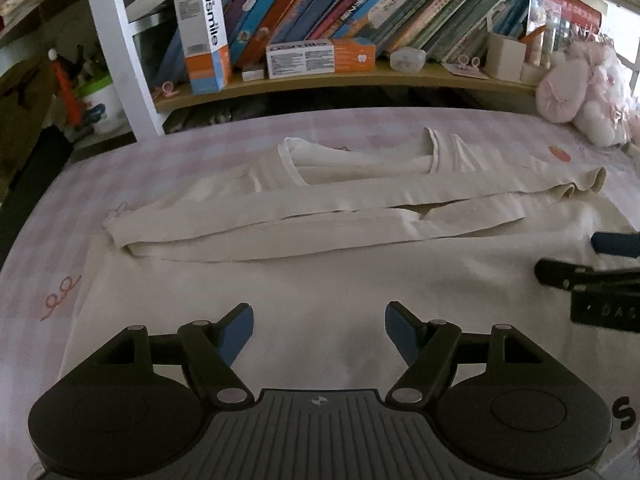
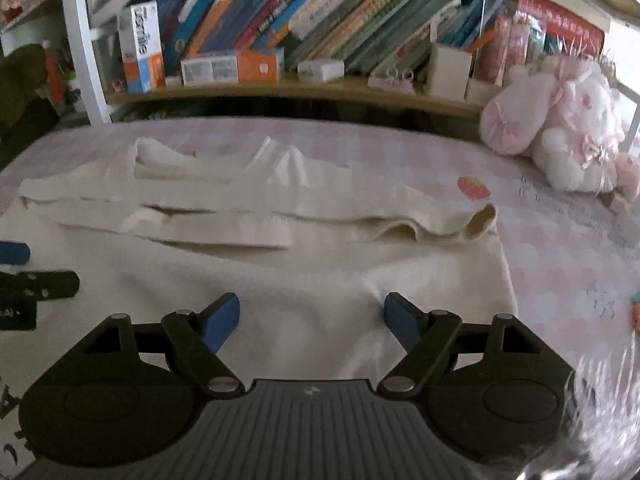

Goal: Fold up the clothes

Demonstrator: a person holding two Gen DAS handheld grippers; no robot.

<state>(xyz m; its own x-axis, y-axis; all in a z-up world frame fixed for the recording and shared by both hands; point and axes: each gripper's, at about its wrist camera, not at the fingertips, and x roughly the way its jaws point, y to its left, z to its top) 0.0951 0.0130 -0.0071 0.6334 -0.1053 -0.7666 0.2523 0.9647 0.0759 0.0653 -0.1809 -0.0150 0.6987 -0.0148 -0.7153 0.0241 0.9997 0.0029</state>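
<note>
L gripper (image 1: 319, 330) & R gripper (image 2: 312, 320) open, prob just above cream top (image 1: 320, 208)

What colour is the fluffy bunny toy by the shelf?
Pink and white plush toy, clearest in the right wrist view.

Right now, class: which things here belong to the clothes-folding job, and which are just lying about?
Belongs to the job:
cream top, sleeves folded across
left gripper, open above it
right gripper, open above it

Just lying about:
pink plush toy
books
toothpaste boxes
checked bedsheet
</note>
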